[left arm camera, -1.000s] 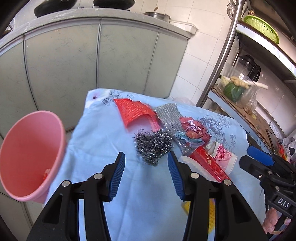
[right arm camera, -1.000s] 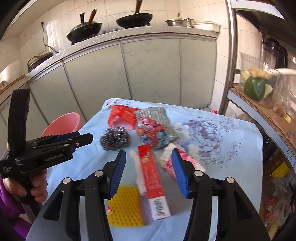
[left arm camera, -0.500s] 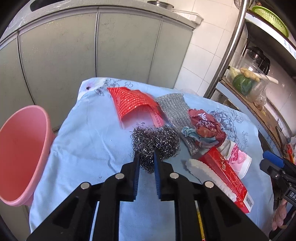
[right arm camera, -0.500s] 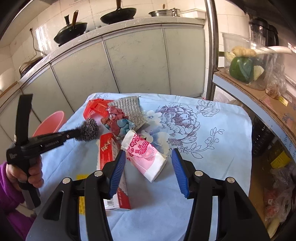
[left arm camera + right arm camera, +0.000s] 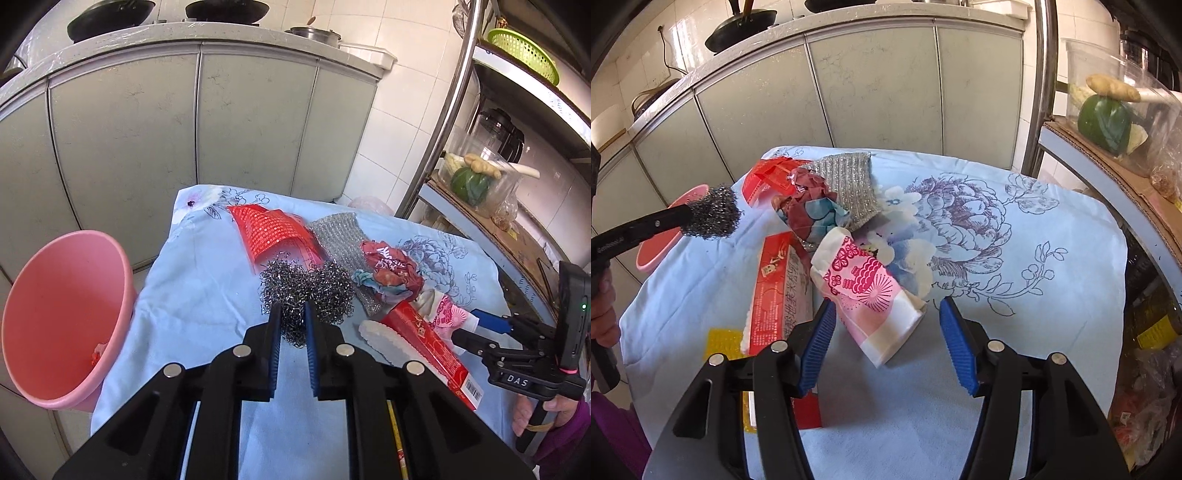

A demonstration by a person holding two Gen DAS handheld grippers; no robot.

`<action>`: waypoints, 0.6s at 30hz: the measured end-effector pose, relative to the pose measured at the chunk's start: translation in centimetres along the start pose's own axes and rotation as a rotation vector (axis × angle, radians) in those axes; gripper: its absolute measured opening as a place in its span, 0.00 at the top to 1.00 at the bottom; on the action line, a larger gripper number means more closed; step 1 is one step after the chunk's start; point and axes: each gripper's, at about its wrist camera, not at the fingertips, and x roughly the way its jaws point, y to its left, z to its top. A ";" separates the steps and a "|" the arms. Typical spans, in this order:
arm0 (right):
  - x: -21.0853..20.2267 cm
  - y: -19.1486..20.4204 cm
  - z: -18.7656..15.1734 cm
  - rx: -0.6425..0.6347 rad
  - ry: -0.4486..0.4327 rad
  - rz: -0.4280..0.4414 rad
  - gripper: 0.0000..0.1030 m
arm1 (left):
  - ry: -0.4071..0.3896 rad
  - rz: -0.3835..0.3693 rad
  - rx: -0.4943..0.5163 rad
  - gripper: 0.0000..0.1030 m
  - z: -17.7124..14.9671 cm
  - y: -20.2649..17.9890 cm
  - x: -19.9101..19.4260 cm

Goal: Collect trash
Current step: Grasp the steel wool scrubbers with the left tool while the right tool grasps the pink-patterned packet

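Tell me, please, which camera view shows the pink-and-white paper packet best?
The right wrist view: the pink-and-white packet lies whole, just ahead of the open right tongs. In the left wrist view only part of it shows, behind the red box.

Both grippers (image 5: 291, 325) (image 5: 888, 341): black frames, round silver screws, ribbed blue fingers (image 5: 955, 343). White "DAS" lettering; purple sleeve (image 5: 565, 446).
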 end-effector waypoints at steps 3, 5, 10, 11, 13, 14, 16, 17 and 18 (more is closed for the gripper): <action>0.1 -0.1 -0.1 0.003 0.011 -0.003 0.74 | -0.008 -0.001 -0.002 0.89 0.0 0.1 -0.5; 0.0 -0.1 -0.2 0.002 0.015 -0.004 0.81 | -0.014 -0.002 -0.004 0.89 0.1 0.0 -0.8; -1.5 0.2 -0.6 0.003 -0.015 -0.024 0.89 | -0.029 -0.012 -0.003 0.89 0.0 0.0 -1.7; -1.8 0.2 -0.6 0.005 -0.021 -0.030 0.89 | -0.033 -0.014 -0.003 0.89 0.0 0.0 -1.9; -2.7 0.3 -0.7 0.015 -0.038 -0.041 0.89 | -0.042 -0.019 -0.002 0.89 0.0 0.0 -2.4; -3.2 0.4 -0.7 0.020 -0.047 -0.047 0.89 | -0.048 -0.021 -0.002 0.89 0.0 0.0 -2.7; -4.1 0.6 -0.7 0.026 -0.066 -0.058 0.89 | -0.058 -0.024 -0.003 0.89 0.0 0.0 -3.2; -4.6 0.7 -0.8 0.027 -0.075 -0.064 0.89 | -0.063 -0.025 -0.003 0.89 0.0 0.0 -3.5; -5.2 0.9 -0.8 0.027 -0.087 -0.069 0.89 | -0.068 -0.027 -0.003 0.89 0.0 0.1 -3.7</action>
